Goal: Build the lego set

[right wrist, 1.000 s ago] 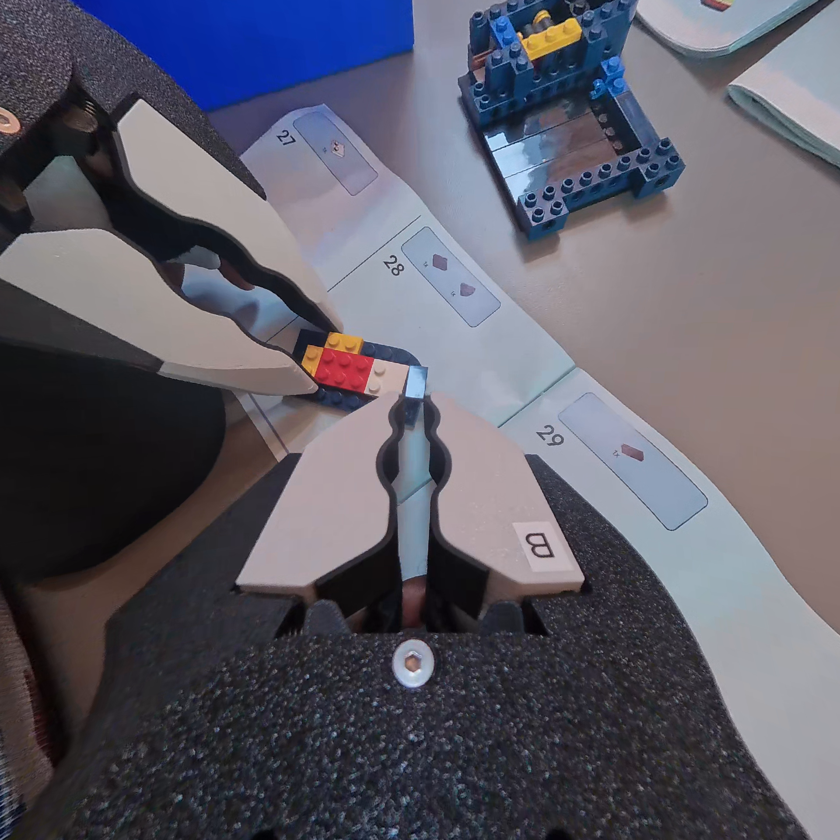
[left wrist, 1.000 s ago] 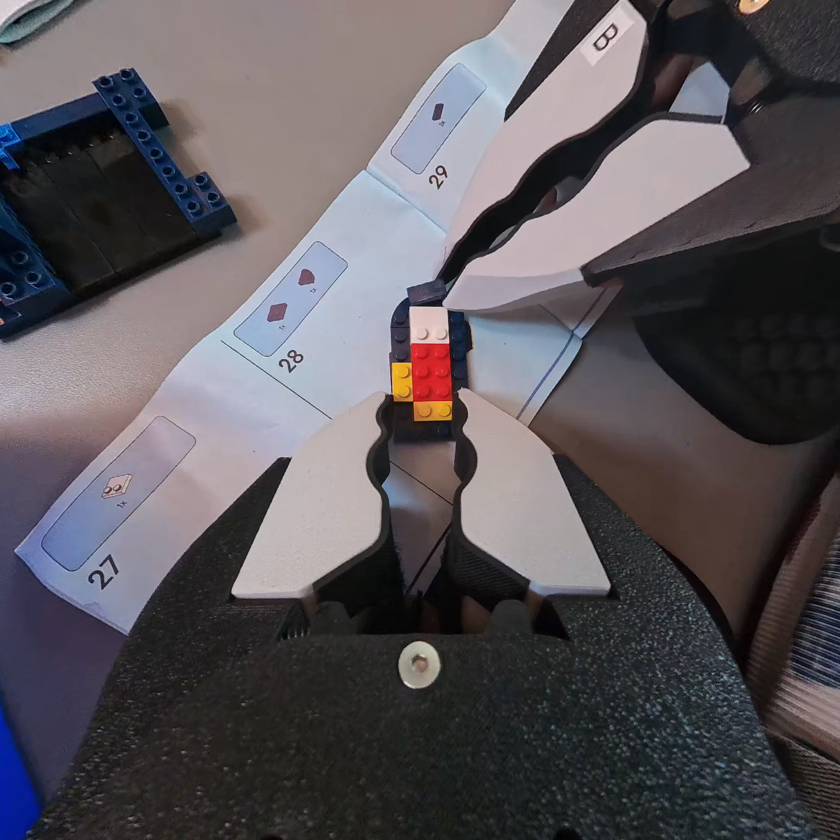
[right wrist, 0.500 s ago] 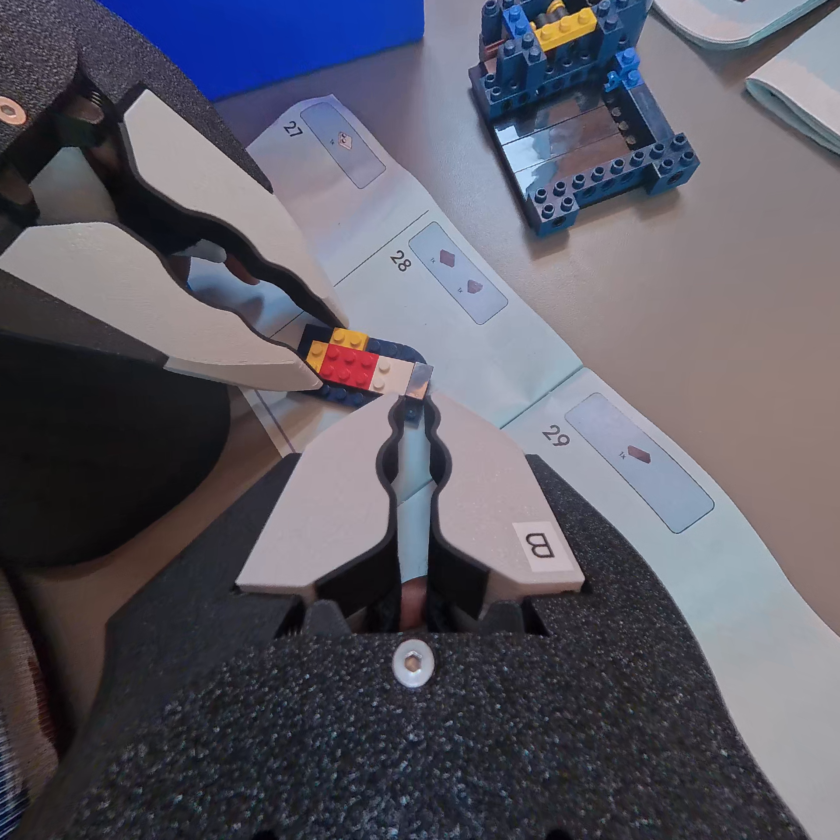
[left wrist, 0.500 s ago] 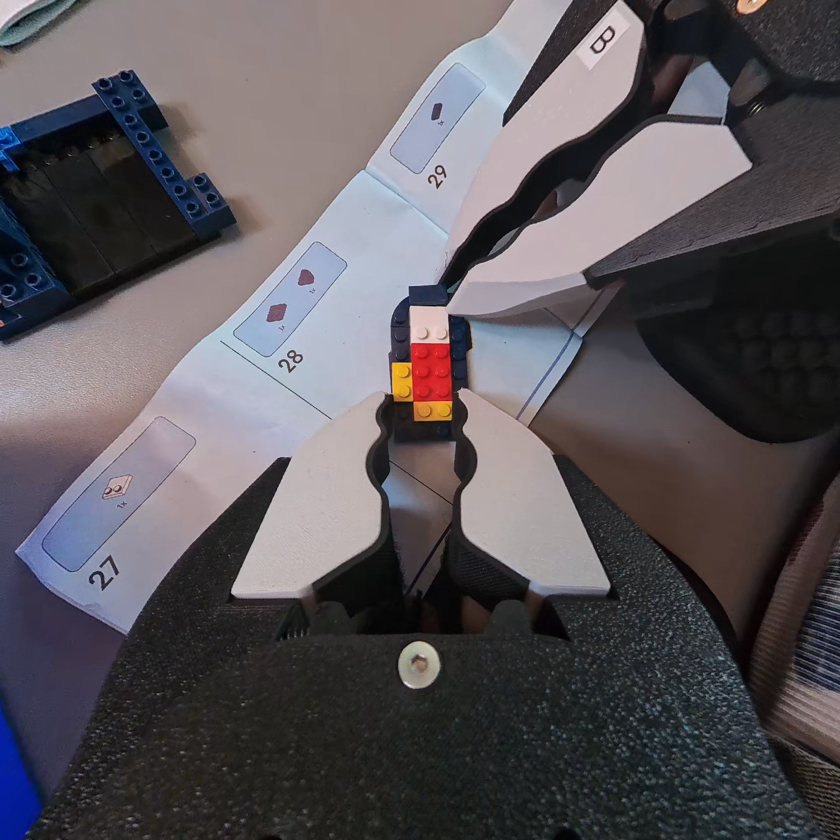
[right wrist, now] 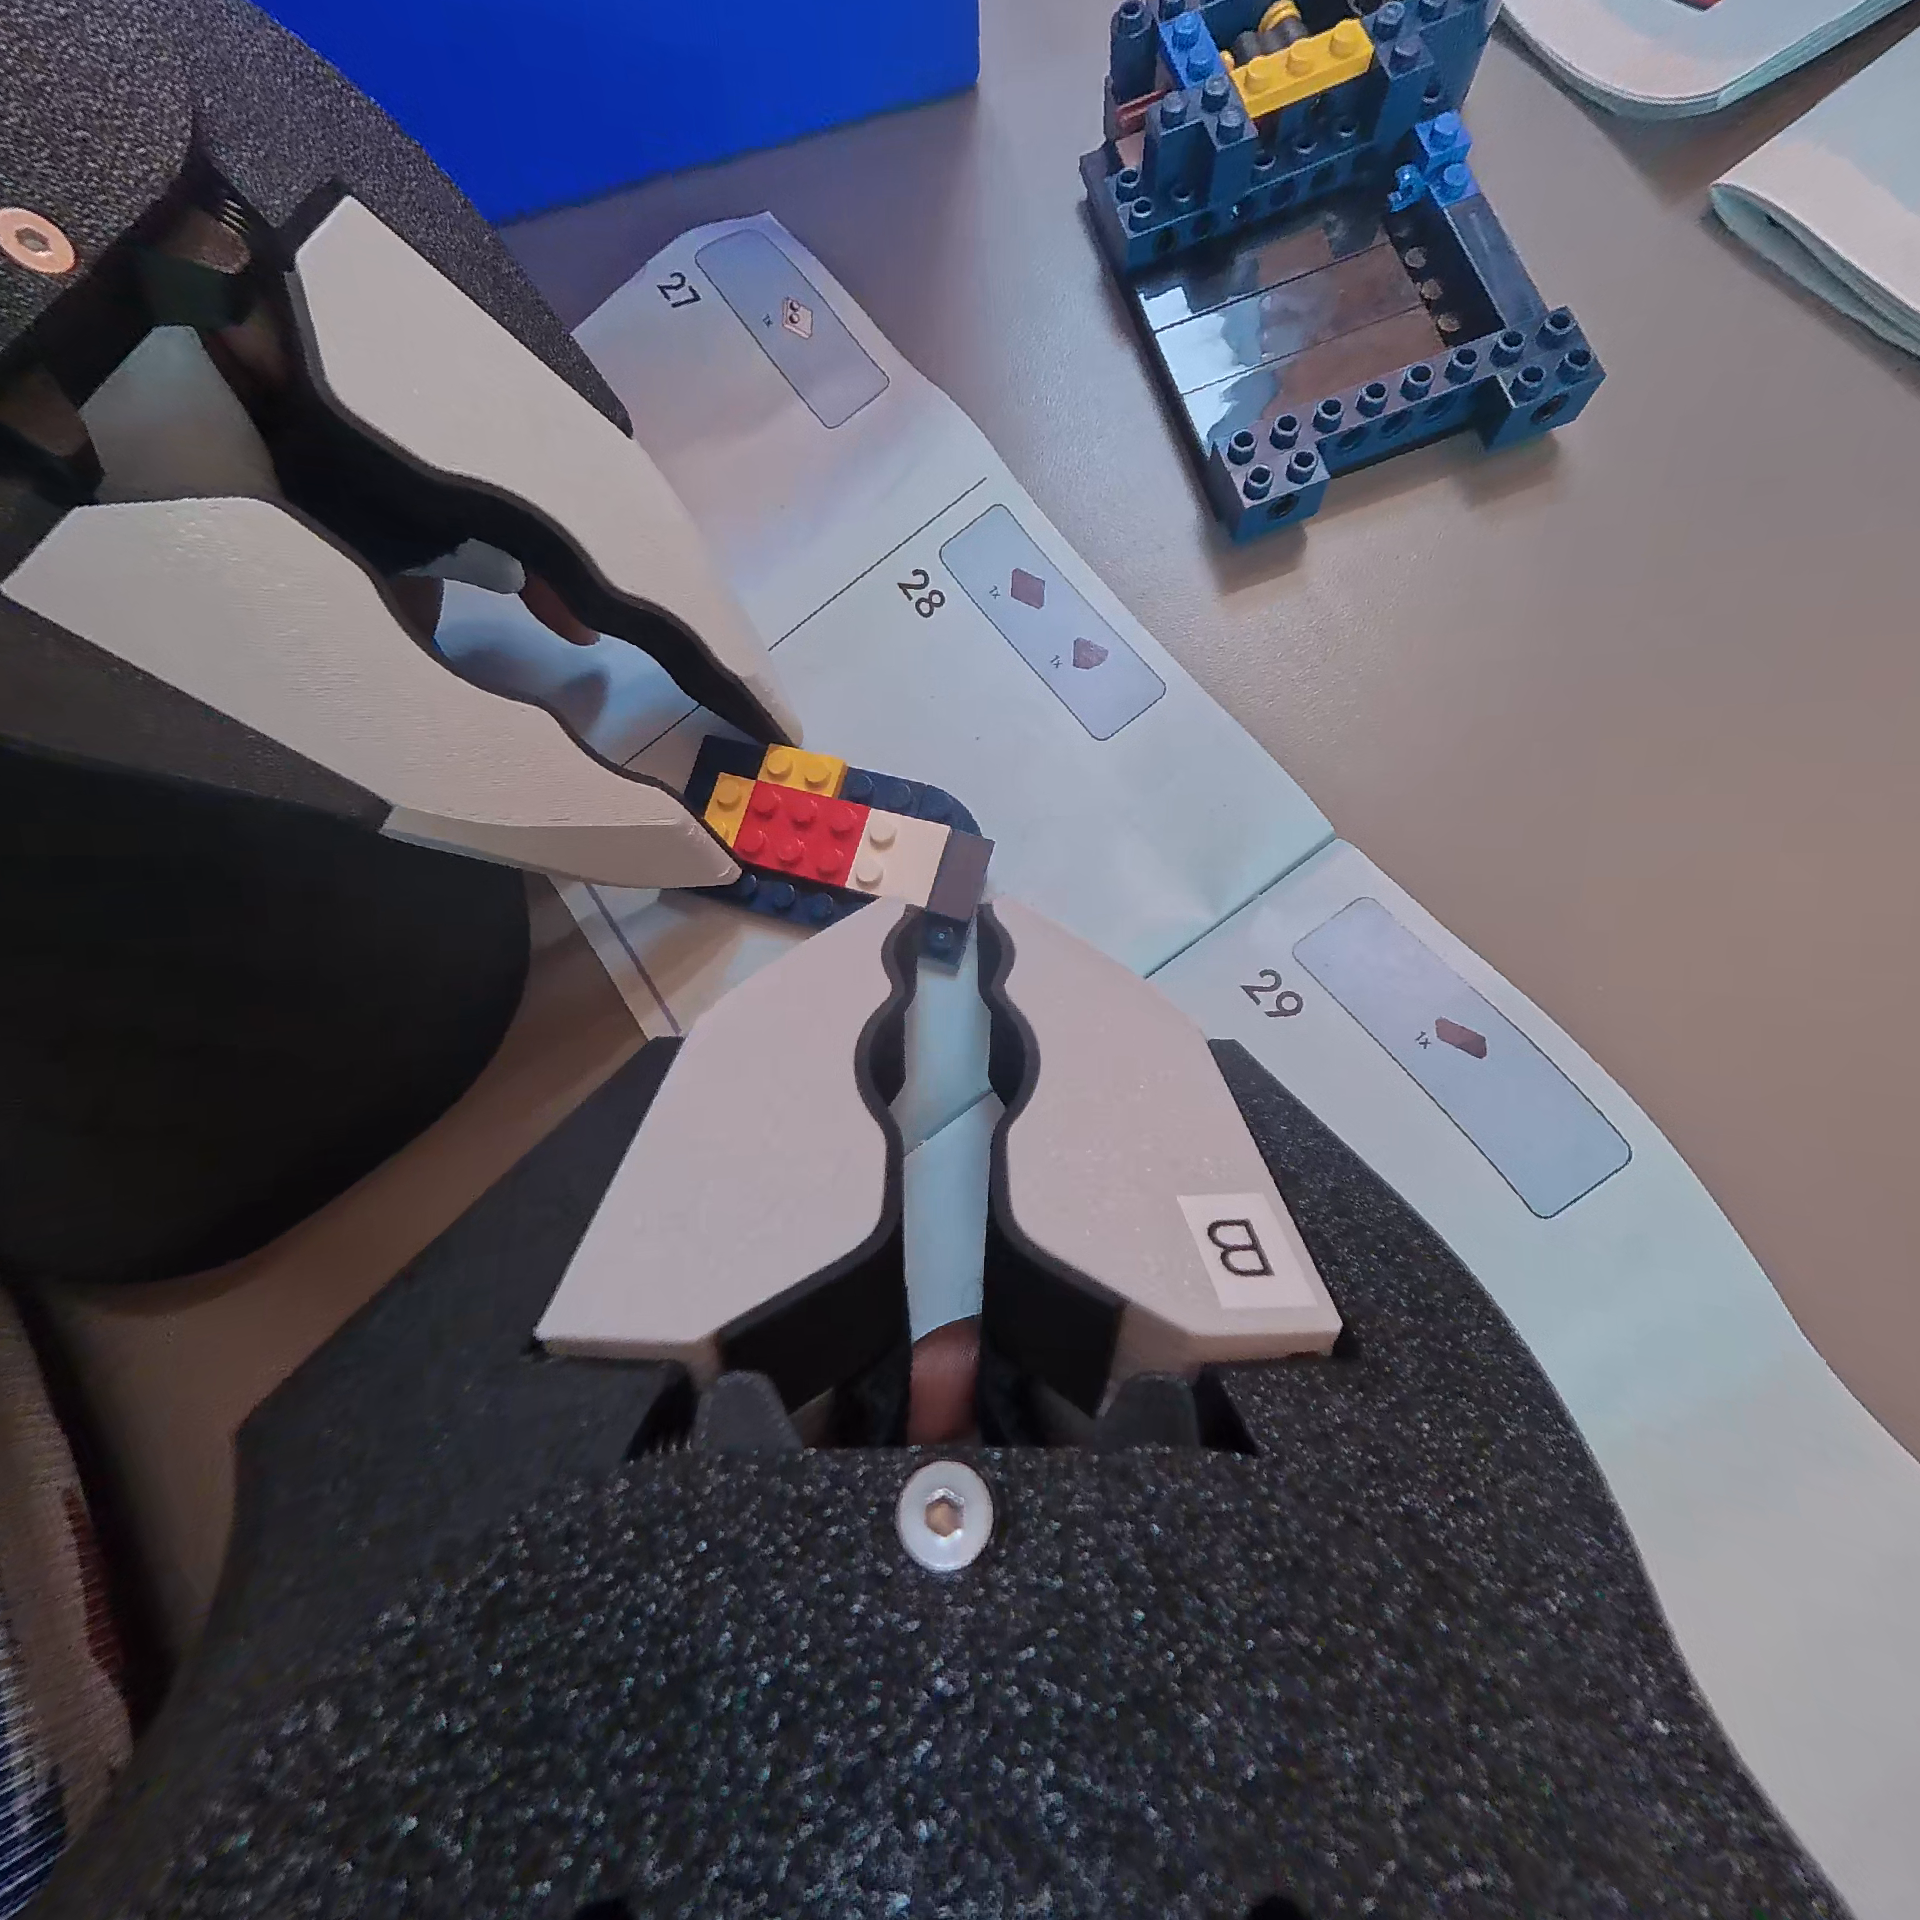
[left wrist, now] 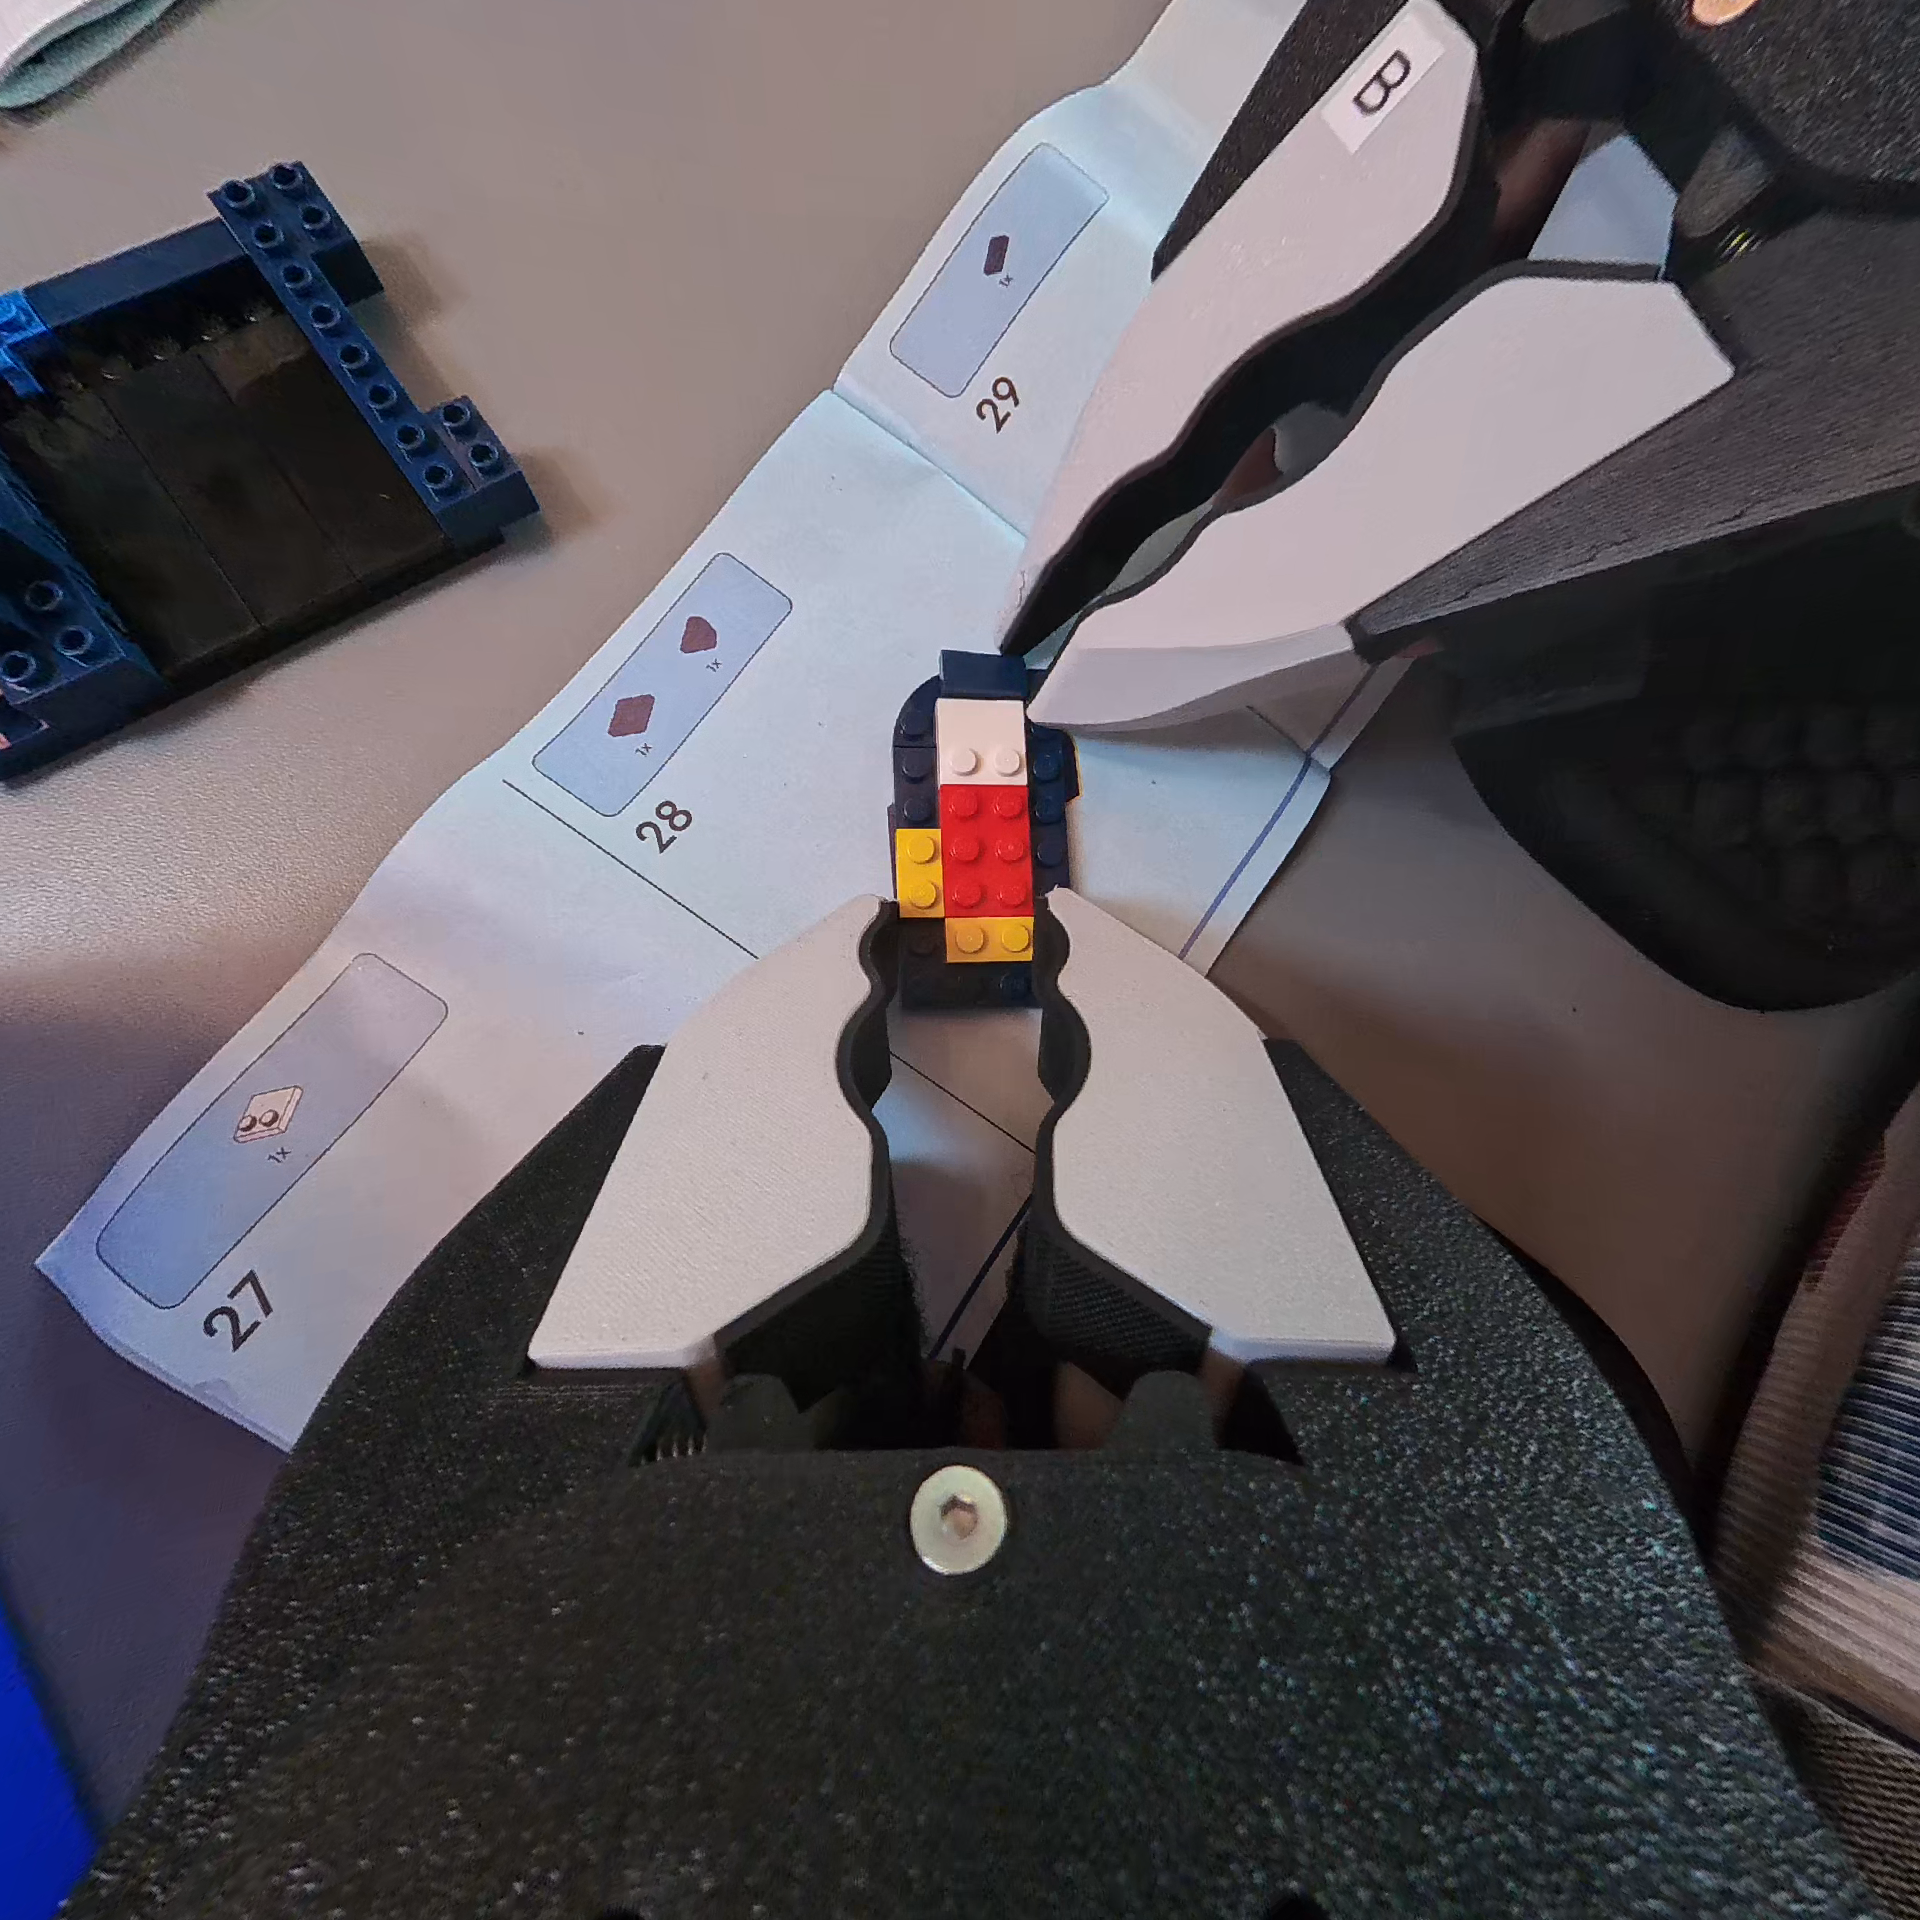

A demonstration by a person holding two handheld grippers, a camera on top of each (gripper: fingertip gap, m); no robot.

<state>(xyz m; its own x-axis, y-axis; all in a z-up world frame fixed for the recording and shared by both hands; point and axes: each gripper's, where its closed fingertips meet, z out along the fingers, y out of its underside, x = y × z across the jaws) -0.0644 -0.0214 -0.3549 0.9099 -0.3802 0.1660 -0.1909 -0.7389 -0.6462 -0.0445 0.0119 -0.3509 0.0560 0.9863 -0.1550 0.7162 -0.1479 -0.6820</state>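
Booklet [left wrist: 727, 582] under brick plate [left wrist: 982, 852] | blue brick frame [right wrist: 1351, 343] well apart | blue box [right wrist: 644, 73] behind

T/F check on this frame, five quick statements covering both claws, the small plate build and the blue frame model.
1. The left claw grips the near end of the multicoloured plate build. True.
2. The right claw holds a yellow brick. False: it pinches a small dark piece at the build's white end.
3. The build sits over the instruction sheet. True.
4. The blue frame model is held between the claws. False: it stands apart on the table.
5. The build's red plate sits between white and yellow. True.
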